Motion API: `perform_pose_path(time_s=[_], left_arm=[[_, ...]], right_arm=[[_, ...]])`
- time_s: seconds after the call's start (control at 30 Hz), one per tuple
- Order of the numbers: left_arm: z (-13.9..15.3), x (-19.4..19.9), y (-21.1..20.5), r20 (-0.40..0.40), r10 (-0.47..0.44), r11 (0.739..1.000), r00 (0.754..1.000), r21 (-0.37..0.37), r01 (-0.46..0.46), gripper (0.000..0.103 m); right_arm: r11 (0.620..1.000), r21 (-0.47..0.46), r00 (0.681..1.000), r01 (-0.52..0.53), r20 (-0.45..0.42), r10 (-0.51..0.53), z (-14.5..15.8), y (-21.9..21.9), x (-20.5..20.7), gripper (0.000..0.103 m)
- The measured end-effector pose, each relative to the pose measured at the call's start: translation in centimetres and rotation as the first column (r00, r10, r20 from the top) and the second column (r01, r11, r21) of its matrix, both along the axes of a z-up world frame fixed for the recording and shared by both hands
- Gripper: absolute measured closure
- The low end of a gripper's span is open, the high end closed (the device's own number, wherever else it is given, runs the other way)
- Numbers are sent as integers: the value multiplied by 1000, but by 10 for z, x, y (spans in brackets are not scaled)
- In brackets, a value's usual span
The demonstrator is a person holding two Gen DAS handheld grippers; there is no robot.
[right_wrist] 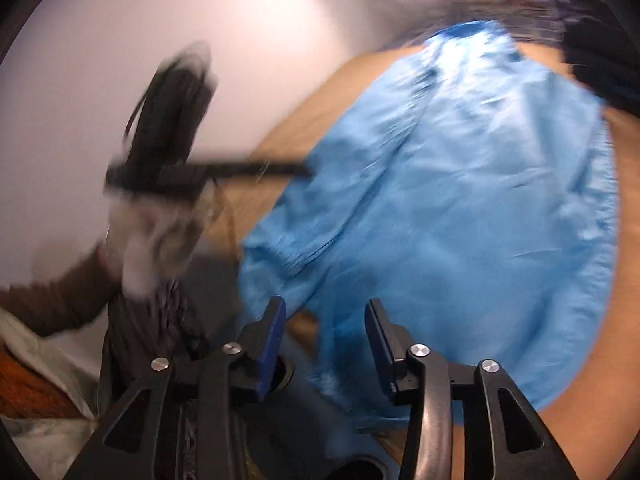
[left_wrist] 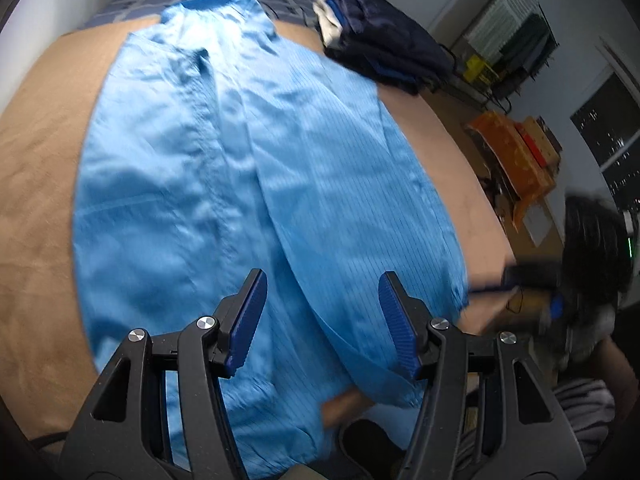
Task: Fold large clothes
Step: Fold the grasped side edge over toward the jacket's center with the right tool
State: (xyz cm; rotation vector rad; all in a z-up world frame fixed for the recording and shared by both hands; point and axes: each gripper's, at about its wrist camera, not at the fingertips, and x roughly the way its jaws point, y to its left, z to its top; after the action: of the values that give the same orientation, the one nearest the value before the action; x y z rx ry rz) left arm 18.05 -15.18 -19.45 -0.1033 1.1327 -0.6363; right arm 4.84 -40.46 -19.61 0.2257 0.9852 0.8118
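Blue garment (left_wrist: 248, 152) lies spread on the tan desk (left_wrist: 36, 168), collar end at the desk's far side, hem end hanging off the near edge. One side panel is folded inward over the middle, leaving a long diagonal edge across the cloth.

My left hand-held gripper (left_wrist: 320, 316) hangs over the near part of the garment, angled down at it. Jaws stand apart, roughly half open. Cloth shows in the gap between the blue pads (left_wrist: 248, 320), but they do not pinch it; nothing held. The folded panel's edge passes under the gap and runs toward the right pad.

My right hand-held gripper (right_wrist: 325, 340) is at the near edge of the garment, by the lower hem. Jaws parted, a moderate gap, nothing gripped; hem cloth lies beyond and below the pads, not between them as far as I can tell. View is motion-blurred, so contact with the fabric cannot be judged.

Relative to the garment: a stack of dark folded clothes (left_wrist: 384, 48) sits on the desk just past its far right corner. In the right wrist view, my left hand (right_wrist: 156, 236) in a light glove, with its black gripper body, appears to the garment's left, blurred.
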Motion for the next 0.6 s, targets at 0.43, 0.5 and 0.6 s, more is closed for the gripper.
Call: perform_pose_path(time_s=[0.43,0.5,0.6], left_arm=[[-56,-30,-25,-157,-1,999,988,43,8,43],[-61,-27,-25,-173,2,999,985,47,6,45],[-68,-25,-27,-188,-4,998,982,63,16,55]], right_arm=[[871,196,885,451,-224,-408,-55,-107,125,57],[855,201,868,479,-252,-427,-63,-110,140,57],[846,209,860,490,-272,-432,-74,-109,158,57]])
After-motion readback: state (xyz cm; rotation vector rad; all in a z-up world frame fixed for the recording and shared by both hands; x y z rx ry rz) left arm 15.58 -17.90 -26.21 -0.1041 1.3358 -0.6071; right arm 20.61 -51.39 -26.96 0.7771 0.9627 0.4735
